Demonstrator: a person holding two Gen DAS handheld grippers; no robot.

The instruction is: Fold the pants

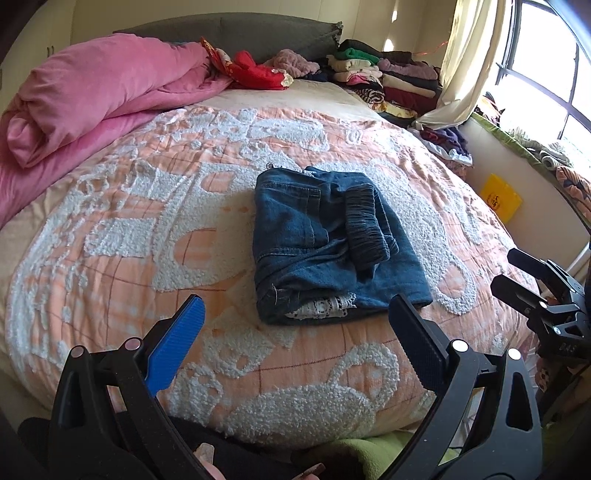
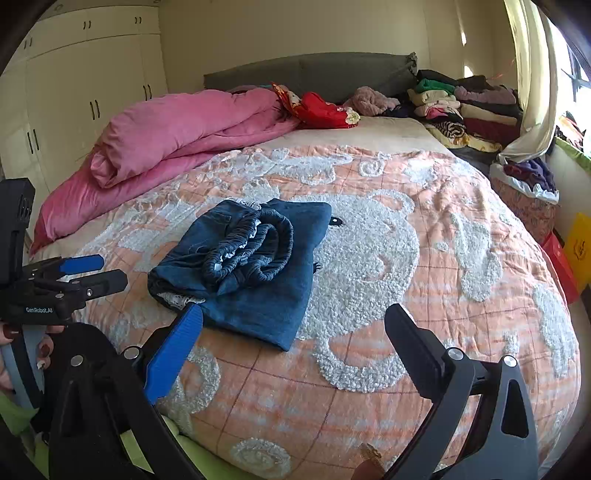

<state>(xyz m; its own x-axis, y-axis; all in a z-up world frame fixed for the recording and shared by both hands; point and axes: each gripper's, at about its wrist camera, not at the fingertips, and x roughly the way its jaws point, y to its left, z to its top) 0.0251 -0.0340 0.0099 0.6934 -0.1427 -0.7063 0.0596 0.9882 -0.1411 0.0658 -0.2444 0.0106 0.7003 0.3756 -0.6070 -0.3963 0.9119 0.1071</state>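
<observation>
A pair of blue denim pants [image 1: 325, 243] lies folded into a compact bundle on the orange and white bedspread [image 1: 147, 229], with the dark elastic waistband on top and white lace at its near edge. In the right wrist view the pants [image 2: 247, 266] lie left of centre. My left gripper [image 1: 295, 314] is open and empty, held just short of the bundle's near edge. My right gripper [image 2: 295, 321] is open and empty, near the bundle's near right corner. The right gripper shows at the far right of the left wrist view [image 1: 532, 280], and the left gripper at the left of the right wrist view [image 2: 92, 273].
A rolled pink duvet [image 1: 92, 99] lies along the left side of the bed. Stacks of folded clothes [image 1: 388, 77] sit at the far right by the grey headboard [image 1: 240, 33]. A curtain and window are on the right. White wardrobes [image 2: 74, 92] stand beyond the bed's left side.
</observation>
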